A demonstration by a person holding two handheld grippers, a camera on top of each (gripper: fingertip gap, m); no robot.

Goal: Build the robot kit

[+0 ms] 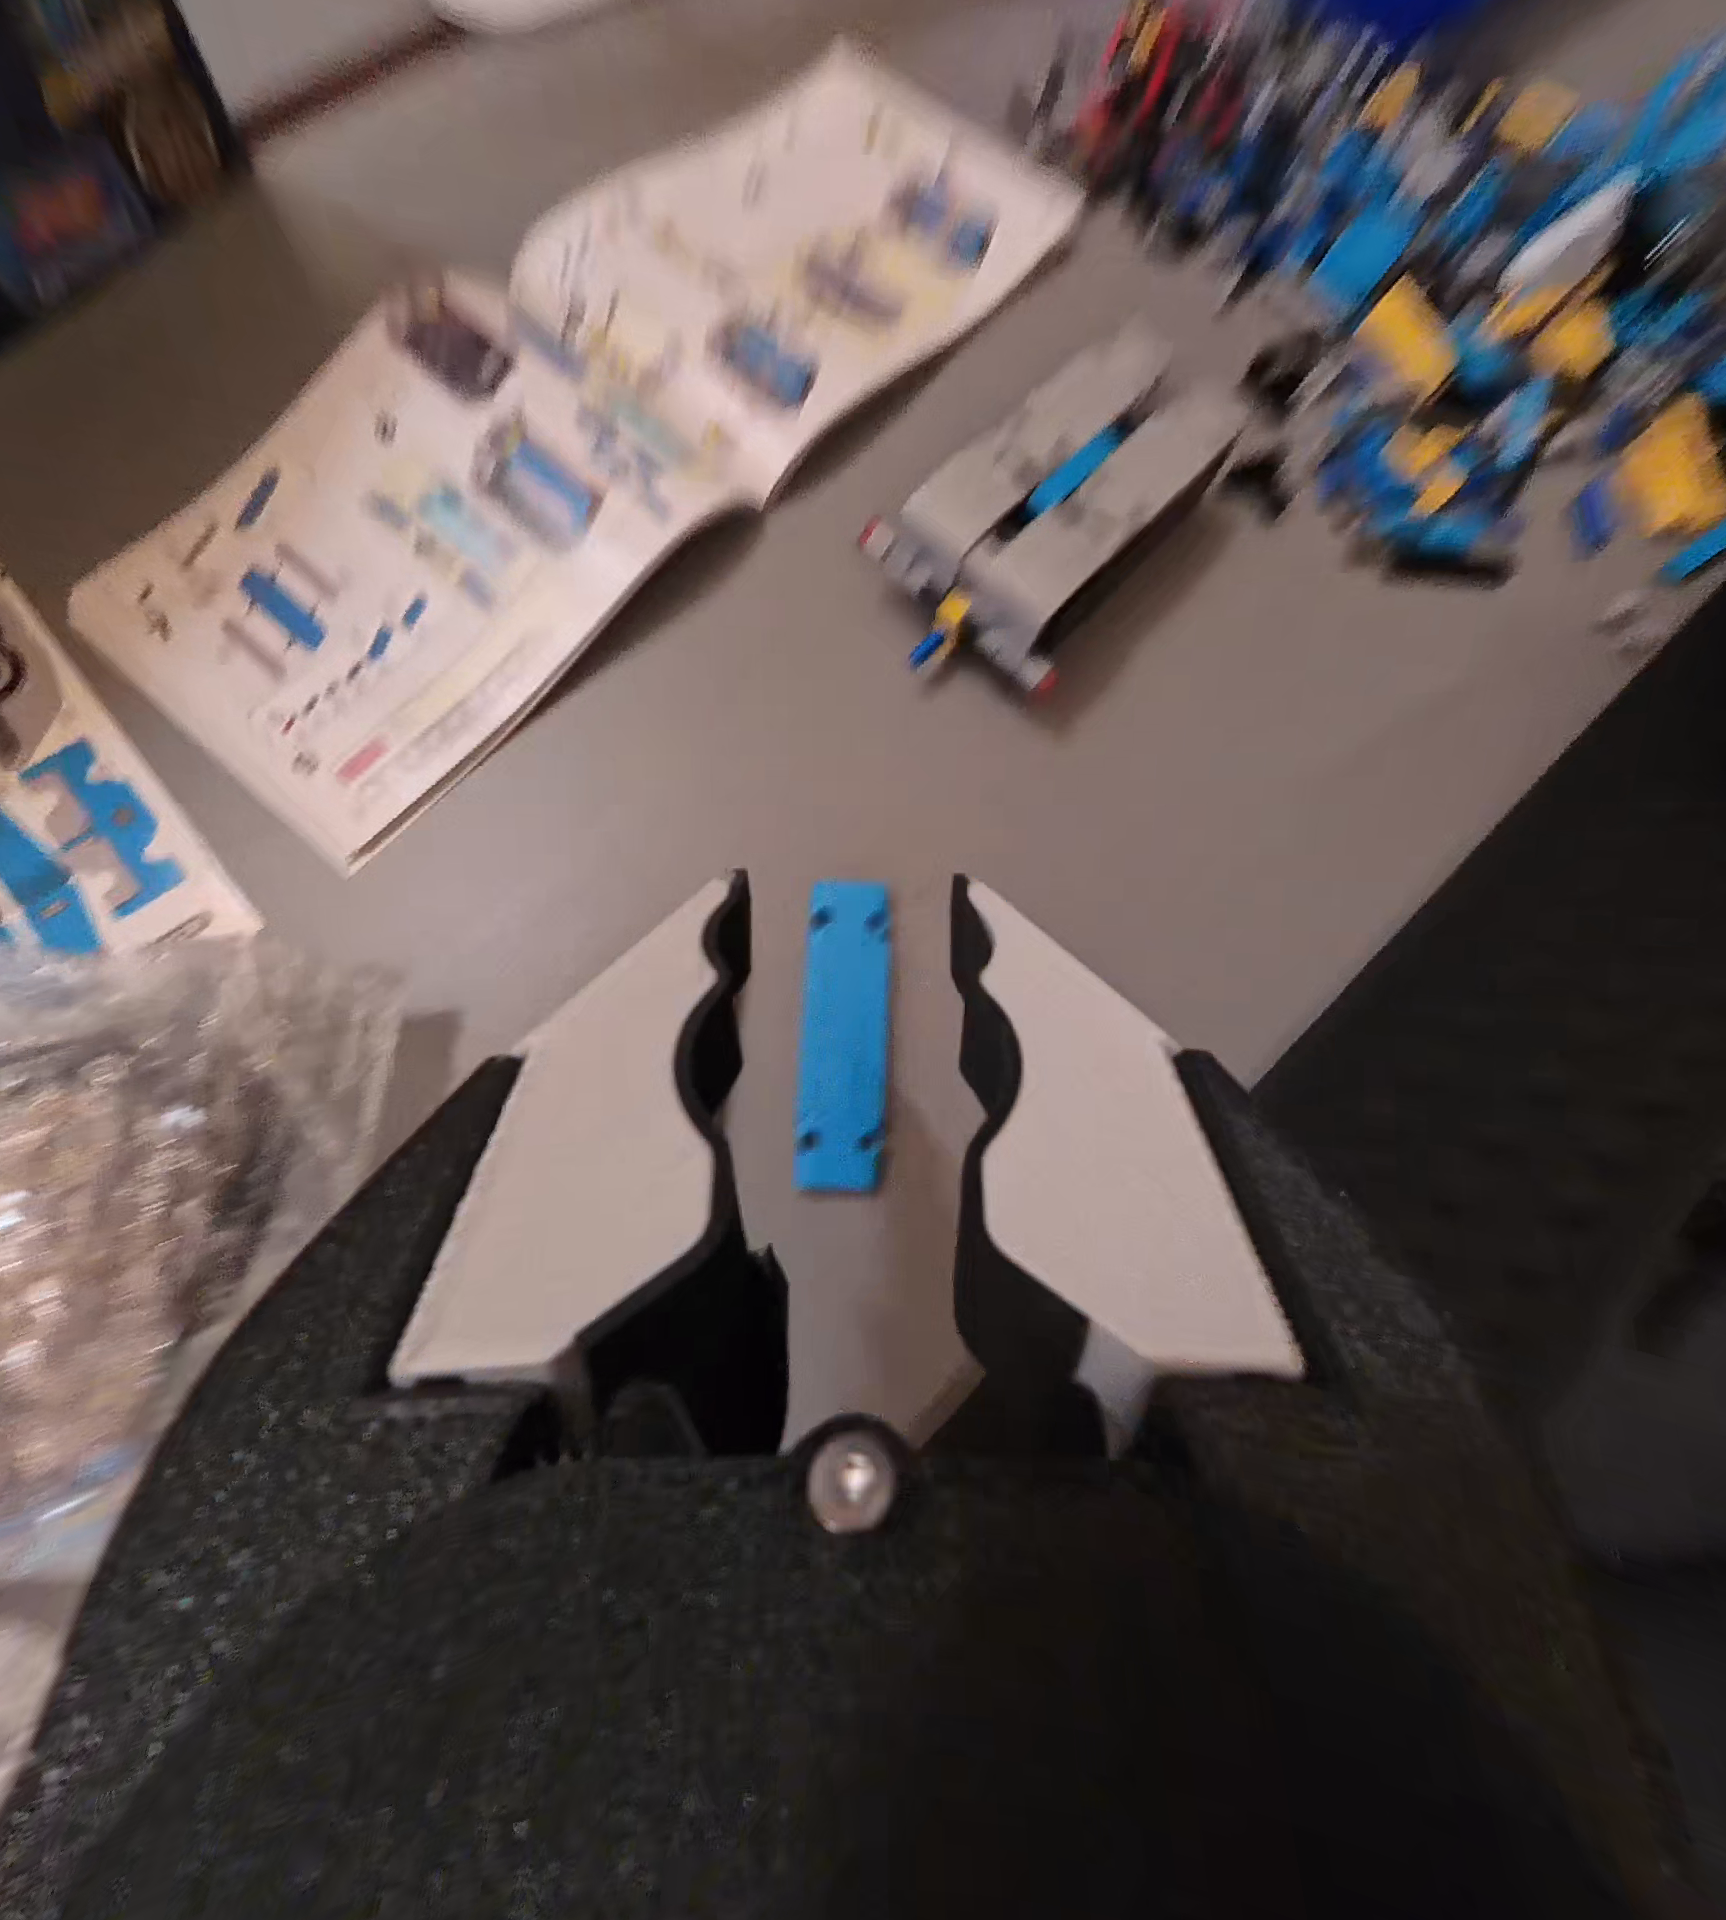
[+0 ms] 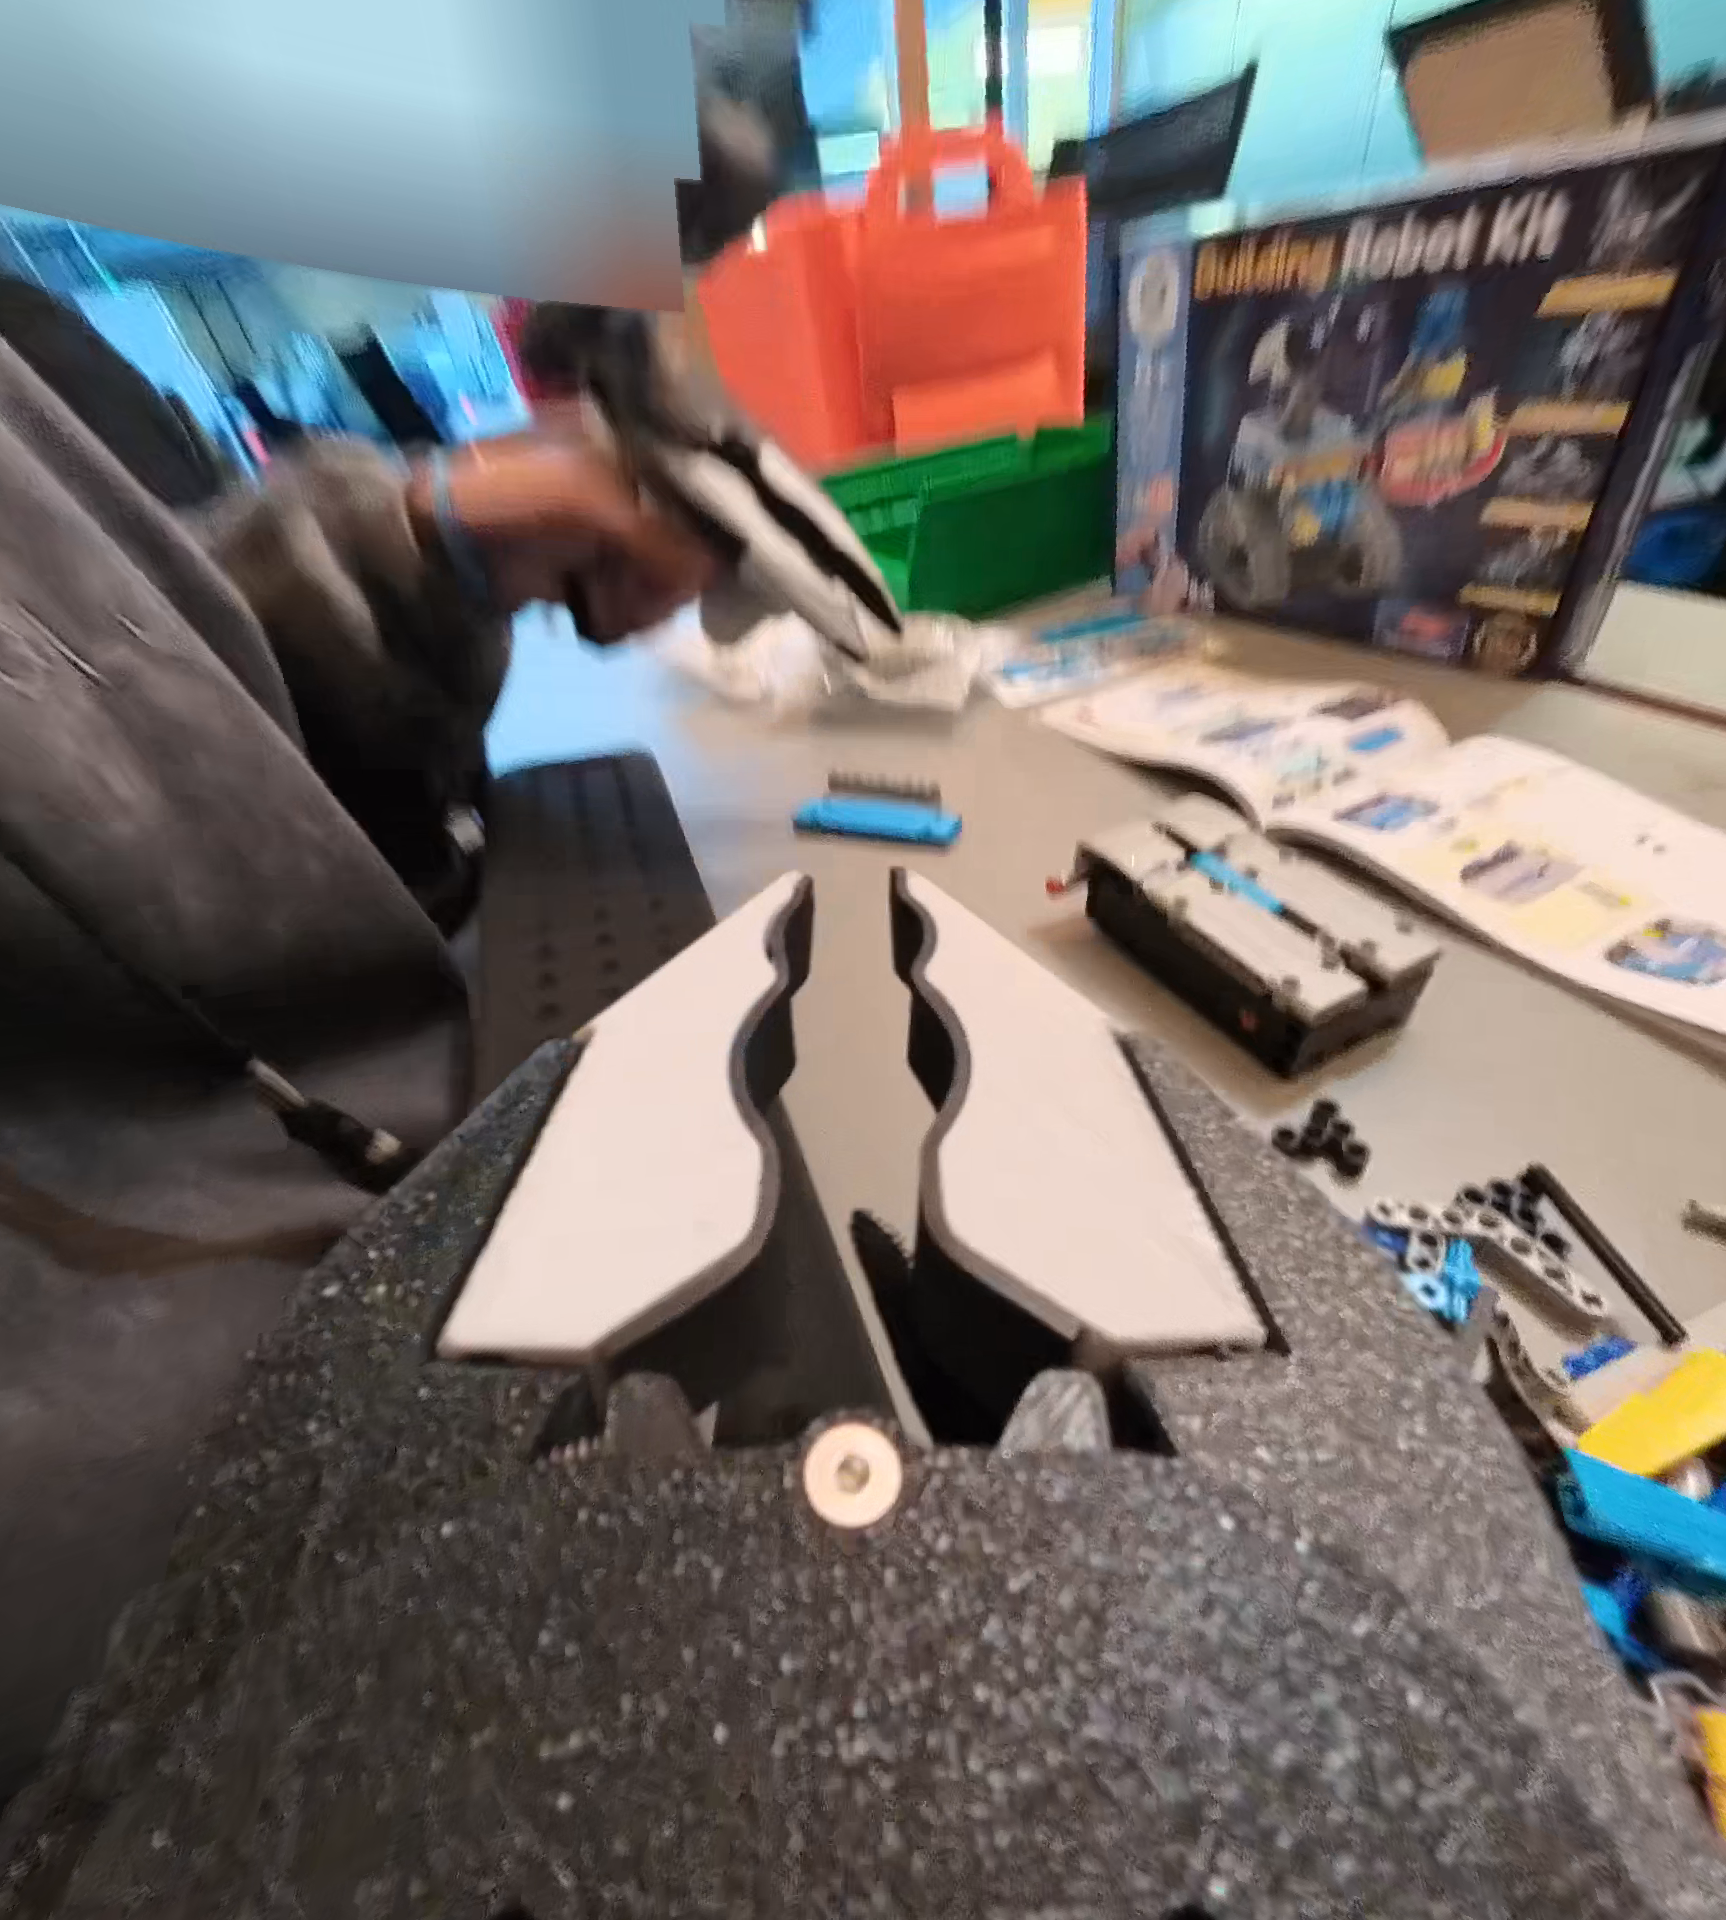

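Note:
My left gripper [image 1: 848,888] is open and empty. A flat blue plate [image 1: 843,1039] shows between its fingers, touching neither. In the right wrist view this gripper [image 2: 838,582] hangs in the air, held by a hand, over the table's left part. The blue plate [image 2: 874,821] lies on the grey table [image 2: 994,790] below and in front of it, with a small black toothed piece [image 2: 885,781] just behind. My right gripper [image 2: 851,883] is open only a narrow gap and holds nothing. It points toward the blue plate from the near side. A grey and black block model [image 2: 1254,935] stands to its right and also shows in the left wrist view [image 1: 1046,530].
An open instruction booklet [image 1: 578,447] [image 2: 1461,831] lies beyond the model. A pile of blue, yellow and black parts [image 1: 1513,312] [image 2: 1669,1455] fills the table's right side. A sticker sheet [image 1: 7,779] and crinkled plastic bag [image 1: 59,1195] lie left. A kit box [image 2: 1410,416], orange bag [image 2: 900,301] and green bin [image 2: 973,520] stand behind. My right fingertips sit around 25 centimetres from my left ones.

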